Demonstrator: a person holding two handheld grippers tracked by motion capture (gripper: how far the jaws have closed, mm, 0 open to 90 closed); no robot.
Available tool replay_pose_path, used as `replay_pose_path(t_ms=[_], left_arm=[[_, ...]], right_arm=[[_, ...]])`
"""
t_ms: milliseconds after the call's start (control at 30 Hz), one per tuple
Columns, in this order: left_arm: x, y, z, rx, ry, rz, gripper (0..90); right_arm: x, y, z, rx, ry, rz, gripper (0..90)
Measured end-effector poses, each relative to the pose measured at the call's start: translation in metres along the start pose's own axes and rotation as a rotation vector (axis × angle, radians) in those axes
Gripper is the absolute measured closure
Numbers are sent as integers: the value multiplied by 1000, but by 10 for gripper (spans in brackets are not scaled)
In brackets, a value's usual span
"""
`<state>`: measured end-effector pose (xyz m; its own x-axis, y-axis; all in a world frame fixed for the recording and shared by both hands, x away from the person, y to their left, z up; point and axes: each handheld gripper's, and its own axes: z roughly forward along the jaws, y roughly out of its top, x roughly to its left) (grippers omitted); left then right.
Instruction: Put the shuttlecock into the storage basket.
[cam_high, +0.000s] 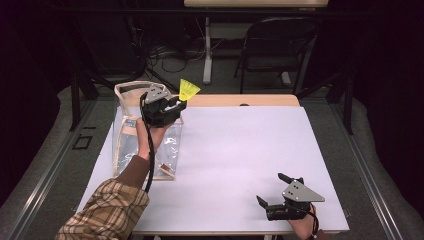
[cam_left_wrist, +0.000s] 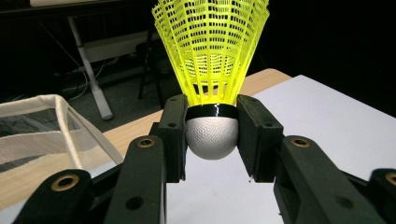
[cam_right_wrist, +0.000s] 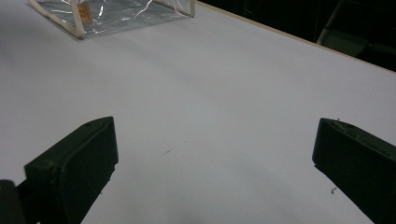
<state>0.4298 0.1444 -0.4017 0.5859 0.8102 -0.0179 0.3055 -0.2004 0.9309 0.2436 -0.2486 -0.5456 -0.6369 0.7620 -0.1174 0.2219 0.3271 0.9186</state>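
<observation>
Nearest the person, at the front right corner of the table (cam_high: 235, 165), the right gripper (cam_high: 278, 190) is lying low over the white surface with its jaws spread wide and nothing between them. In the right gripper view the two black jaws are standing well apart at the bottom corners, with bare white tabletop stretching away ahead of them.

Farther along the left side, a plaid sleeve (cam_high: 107, 212) is reaching forward, and the hand at its end is holding the left gripper (cam_high: 181, 104) raised above the table's far left part. This gripper is clamping a yellow shuttlecock (cam_high: 188, 90): in the left gripper view its pads are pressing on both sides of the white rounded base, just under the black band, and the yellow mesh skirt is fanning upward, out past the jaws.

Just beneath and behind that hand, a clear plastic bag (cam_high: 125, 130) with cream trim is standing on the table's left edge. Beyond the table, a dark folding chair (cam_high: 277, 47) is sitting on the floor.
</observation>
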Motion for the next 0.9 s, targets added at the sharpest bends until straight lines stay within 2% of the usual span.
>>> replay_pose_path(t_ms=[900], left_arm=[[15,18,-9,-35,32,1,652]], right_arm=[[0,0,0,2,0,-1,0]])
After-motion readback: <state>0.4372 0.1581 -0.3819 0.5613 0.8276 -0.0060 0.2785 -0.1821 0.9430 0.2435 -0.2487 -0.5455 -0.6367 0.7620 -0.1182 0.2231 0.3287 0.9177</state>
